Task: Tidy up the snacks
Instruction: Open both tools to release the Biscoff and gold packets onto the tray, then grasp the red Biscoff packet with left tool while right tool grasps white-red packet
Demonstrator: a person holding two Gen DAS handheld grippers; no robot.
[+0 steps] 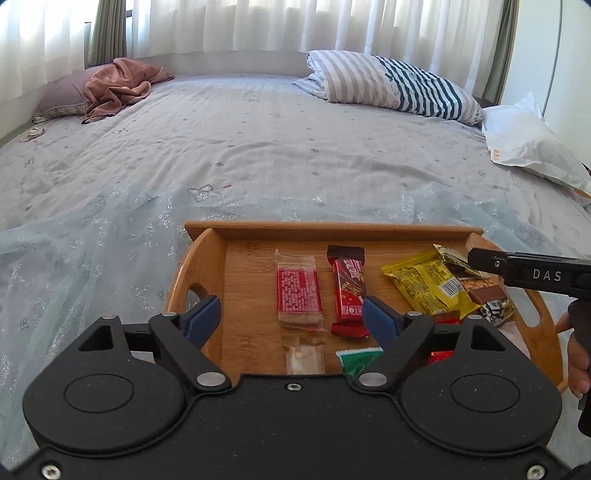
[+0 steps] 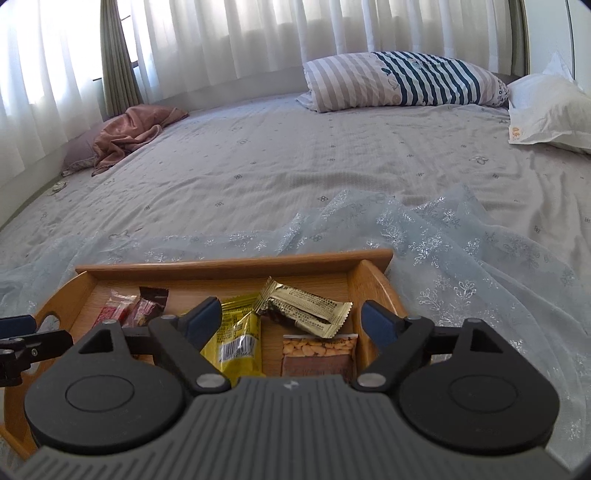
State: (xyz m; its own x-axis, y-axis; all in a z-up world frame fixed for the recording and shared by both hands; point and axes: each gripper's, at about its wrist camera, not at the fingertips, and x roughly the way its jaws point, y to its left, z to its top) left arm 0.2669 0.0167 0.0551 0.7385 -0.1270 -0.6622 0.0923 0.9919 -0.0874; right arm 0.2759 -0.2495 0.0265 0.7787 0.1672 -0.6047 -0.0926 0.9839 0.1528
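Both grippers are over the wooden tray (image 1: 388, 230) on the bed (image 1: 258, 147), and both are empty.

Left gripper (image 1: 291, 308): jaws spread wide, blue fingertips (image 1: 207, 314) apart at lower centre of the left wrist view, nothing pinched. Between and below them on the tray floor lie a clear-wrapped red wafer pack (image 1: 299, 295) and, just beside it to the right, a red chocolate bar (image 1: 349, 295). A small clear wrapper (image 1: 304, 358) and a green packet (image 1: 358, 360) sit at the tray's near edge, partly hidden by the gripper body.

Right gripper (image 2: 291, 317): jaws also wide, pads touching nothing. In its own view the yellow packet (image 2: 236, 339) and the peanut bar (image 2: 319, 354) lie below the gap, and the gold-wrapped bar (image 2: 306, 306) lies tilted behind them, against the yellow packet's top. In the left wrist view this gripper enters from the right edge, above the yellow packet and the peanut bar; a hand (image 1: 578, 362) holds its grip at lower right.

All snacks visible are inside the tray: red items left half, yellow/gold/peanut right half. Tray sits on a pale blue sheer cloth (image 2: 461, 251) spread over the bed cover.

Background, upper frame: striped pillow (image 1: 399, 83), pink cloth (image 1: 122, 85) at upper left, white bag (image 1: 524, 144) at right, curtains (image 1: 258, 26).
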